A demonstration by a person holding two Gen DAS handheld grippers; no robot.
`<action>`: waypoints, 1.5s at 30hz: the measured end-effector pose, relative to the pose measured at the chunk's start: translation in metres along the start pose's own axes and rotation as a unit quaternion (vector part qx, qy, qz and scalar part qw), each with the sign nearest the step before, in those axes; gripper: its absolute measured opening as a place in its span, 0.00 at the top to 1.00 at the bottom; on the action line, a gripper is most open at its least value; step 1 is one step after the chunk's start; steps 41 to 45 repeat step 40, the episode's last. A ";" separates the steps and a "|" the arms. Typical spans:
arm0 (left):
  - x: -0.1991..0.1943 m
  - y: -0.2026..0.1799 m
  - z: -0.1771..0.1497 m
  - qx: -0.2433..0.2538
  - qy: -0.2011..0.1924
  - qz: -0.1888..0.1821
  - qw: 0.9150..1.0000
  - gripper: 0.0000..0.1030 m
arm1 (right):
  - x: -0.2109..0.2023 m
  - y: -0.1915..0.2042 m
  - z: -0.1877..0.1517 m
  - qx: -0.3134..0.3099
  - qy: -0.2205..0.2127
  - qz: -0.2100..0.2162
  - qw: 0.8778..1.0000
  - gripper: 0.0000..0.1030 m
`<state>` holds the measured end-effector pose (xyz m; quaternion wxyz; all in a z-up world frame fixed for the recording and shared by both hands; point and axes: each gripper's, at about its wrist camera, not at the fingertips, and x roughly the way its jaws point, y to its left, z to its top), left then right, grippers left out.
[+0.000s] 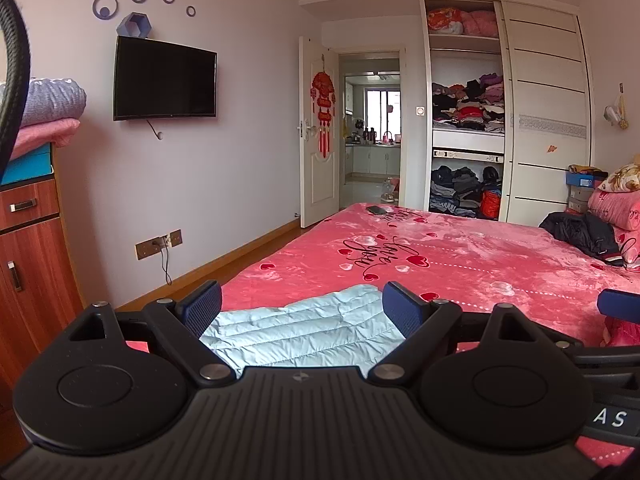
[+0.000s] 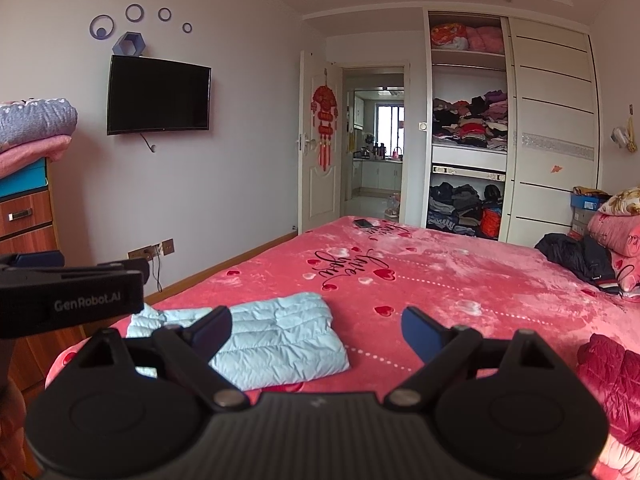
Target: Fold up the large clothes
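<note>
The pale blue quilted jacket (image 2: 276, 336) lies folded on the pink bedspread (image 2: 460, 280), lower centre of both views, and looks light, puffy and slippery, best pinched at a hem edge; left gripper (image 1: 302, 306) and right gripper (image 2: 316, 330) hover wide-jawed, empty

Jacket (image 2: 276, 336) on bed (image 2: 460, 280), phone (image 2: 363, 223) beyond

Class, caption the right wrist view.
Open right gripper above pink heart-print bed cover, folded pale-blue quilted jacket lying left.
</note>
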<state>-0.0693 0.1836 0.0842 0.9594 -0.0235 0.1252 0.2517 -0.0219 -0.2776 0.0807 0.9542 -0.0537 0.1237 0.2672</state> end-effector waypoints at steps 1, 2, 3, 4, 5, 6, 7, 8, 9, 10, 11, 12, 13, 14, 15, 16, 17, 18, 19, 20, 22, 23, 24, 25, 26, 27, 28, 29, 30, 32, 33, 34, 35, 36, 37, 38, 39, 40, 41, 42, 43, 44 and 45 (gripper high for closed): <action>0.001 0.000 0.000 -0.001 0.000 -0.002 1.000 0.00 | 0.000 -0.001 -0.001 0.000 0.000 -0.001 1.000 0.11; 0.002 0.001 -0.001 -0.002 0.001 -0.004 1.000 0.00 | 0.001 -0.002 -0.001 0.001 0.002 -0.001 1.000 0.11; 0.003 0.000 -0.001 -0.002 0.001 -0.006 1.000 0.00 | 0.002 -0.003 -0.001 0.002 0.003 -0.001 1.000 0.11; 0.003 0.000 -0.001 -0.001 0.001 -0.006 1.000 0.00 | 0.003 -0.004 -0.001 0.003 0.003 -0.001 1.000 0.11; 0.004 -0.001 -0.001 -0.001 0.000 -0.006 1.000 0.00 | 0.003 -0.004 -0.002 0.004 0.003 -0.002 1.000 0.11; 0.005 -0.001 -0.001 -0.001 -0.001 -0.006 1.000 0.00 | 0.004 -0.004 -0.002 0.005 0.004 -0.002 1.000 0.11; 0.005 -0.002 -0.001 -0.001 -0.001 -0.005 1.000 0.00 | 0.004 -0.005 -0.002 0.006 0.004 -0.001 1.000 0.11; 0.006 -0.003 -0.001 0.000 -0.002 -0.005 1.000 0.00 | 0.005 -0.005 -0.003 0.007 0.005 -0.002 1.000 0.11; 0.007 -0.004 -0.001 0.002 -0.001 -0.006 1.000 0.00 | 0.006 -0.006 -0.004 0.008 0.006 -0.001 1.000 0.11; 0.007 -0.004 -0.001 0.004 -0.001 -0.005 1.000 0.00 | 0.006 -0.007 -0.004 0.009 0.007 -0.001 1.000 0.11; 0.008 -0.005 0.000 0.005 -0.002 -0.004 1.000 0.00 | 0.007 -0.007 -0.006 0.009 0.008 0.000 1.000 0.11; 0.008 -0.004 0.000 0.008 -0.003 -0.003 1.000 0.00 | 0.007 -0.007 -0.006 0.009 0.008 0.000 1.000 0.11; 0.008 -0.005 -0.001 0.009 -0.004 -0.002 1.000 0.00 | 0.008 -0.008 -0.007 0.010 0.009 0.000 1.000 0.11; 0.008 -0.004 -0.001 0.009 -0.004 -0.002 1.000 0.00 | 0.008 -0.008 -0.008 0.010 0.009 0.000 1.000 0.11; 0.009 -0.003 -0.001 0.008 -0.005 -0.004 1.000 0.00 | 0.009 -0.009 -0.008 0.012 0.010 0.001 1.000 0.11; 0.009 -0.003 0.000 0.007 -0.004 -0.006 1.000 0.00 | 0.009 -0.010 -0.009 0.014 0.010 0.001 1.000 0.11; 0.010 -0.001 0.000 0.004 -0.002 -0.009 1.000 0.00 | 0.009 -0.012 -0.010 0.015 0.010 0.002 1.000 0.11; 0.010 0.000 0.000 0.001 0.000 -0.012 1.000 0.00 | 0.009 -0.012 -0.010 0.016 0.009 0.002 1.000 0.11; 0.011 0.000 0.001 0.000 0.002 -0.015 1.000 0.00 | 0.009 -0.013 -0.010 0.016 0.009 0.001 1.000 0.11; 0.012 0.001 0.001 -0.001 0.003 -0.016 1.000 0.00 | 0.010 -0.014 -0.011 0.018 0.010 0.002 1.000 0.11; 0.012 0.002 0.001 0.000 0.003 -0.016 1.000 0.00 | 0.010 -0.015 -0.011 0.020 0.010 0.002 1.000 0.11; 0.012 0.002 0.001 0.001 0.002 -0.016 1.000 0.00 | 0.010 -0.015 -0.011 0.020 0.010 0.002 1.000 0.11; 0.013 0.002 0.001 0.001 0.002 -0.018 1.000 0.00 | 0.011 -0.016 -0.012 0.021 0.010 0.001 1.000 0.11; 0.013 0.003 0.001 0.001 0.002 -0.018 1.000 0.00 | 0.011 -0.016 -0.012 0.022 0.010 0.002 1.000 0.11; 0.014 0.003 0.001 0.002 0.002 -0.019 1.000 0.00 | 0.011 -0.017 -0.012 0.023 0.010 0.002 1.000 0.11; 0.014 0.003 0.001 0.004 0.003 -0.019 1.000 0.00 | 0.012 -0.018 -0.013 0.024 0.010 0.002 1.000 0.11; 0.015 0.003 0.001 0.004 0.004 -0.019 1.000 0.00 | 0.012 -0.018 -0.014 0.025 0.010 0.002 1.000 0.11; 0.016 0.003 0.001 0.004 0.005 -0.021 1.000 0.00 | 0.012 -0.018 -0.014 0.025 0.010 0.003 1.000 0.11; 0.016 0.003 0.001 0.004 0.006 -0.024 1.000 0.00 | 0.012 -0.018 -0.014 0.025 0.010 0.003 1.000 0.11; 0.018 0.003 0.001 0.004 0.011 -0.031 0.999 0.00 | 0.012 -0.019 -0.015 0.027 0.011 0.002 1.000 0.11; 0.019 0.003 0.002 0.003 0.012 -0.036 0.999 0.00 | 0.012 -0.021 -0.016 0.028 0.010 0.002 1.000 0.11; 0.020 0.002 0.002 0.003 0.012 -0.041 0.999 0.00 | 0.012 -0.023 -0.017 0.029 0.010 0.000 1.000 0.11; 0.020 0.001 0.001 0.003 0.011 -0.048 0.999 0.00 | 0.013 -0.025 -0.018 0.031 0.010 -0.001 0.999 0.11; 0.021 -0.001 0.001 0.003 0.012 -0.054 0.998 0.00 | 0.013 -0.027 -0.019 0.033 0.010 -0.003 0.999 0.11; 0.022 -0.003 0.000 0.004 0.013 -0.059 0.998 0.00 | 0.013 -0.031 -0.020 0.035 0.009 -0.006 0.999 0.11; 0.023 -0.007 0.000 0.005 0.013 -0.065 0.998 0.00 | 0.012 -0.035 -0.022 0.039 0.008 -0.010 0.999 0.11; 0.024 -0.011 -0.001 0.008 0.013 -0.071 0.997 0.00 | 0.012 -0.039 -0.023 0.043 0.007 -0.015 0.999 0.11; 0.025 -0.016 -0.002 0.011 0.011 -0.078 0.997 0.00 | 0.012 -0.046 -0.024 0.048 0.007 -0.021 0.999 0.11; 0.025 -0.016 -0.002 0.011 0.011 -0.078 0.997 0.00 | 0.012 -0.046 -0.024 0.048 0.007 -0.021 0.999 0.11; 0.025 -0.016 -0.002 0.011 0.011 -0.078 0.997 0.00 | 0.012 -0.046 -0.024 0.048 0.007 -0.021 0.999 0.11; 0.025 -0.016 -0.002 0.011 0.011 -0.078 0.997 0.00 | 0.012 -0.046 -0.024 0.048 0.007 -0.021 0.999 0.11; 0.025 -0.016 -0.002 0.011 0.011 -0.078 0.997 0.00 | 0.012 -0.046 -0.024 0.048 0.007 -0.021 0.999 0.11; 0.025 -0.016 -0.002 0.011 0.011 -0.078 0.997 0.00 | 0.012 -0.046 -0.024 0.048 0.007 -0.021 0.999 0.11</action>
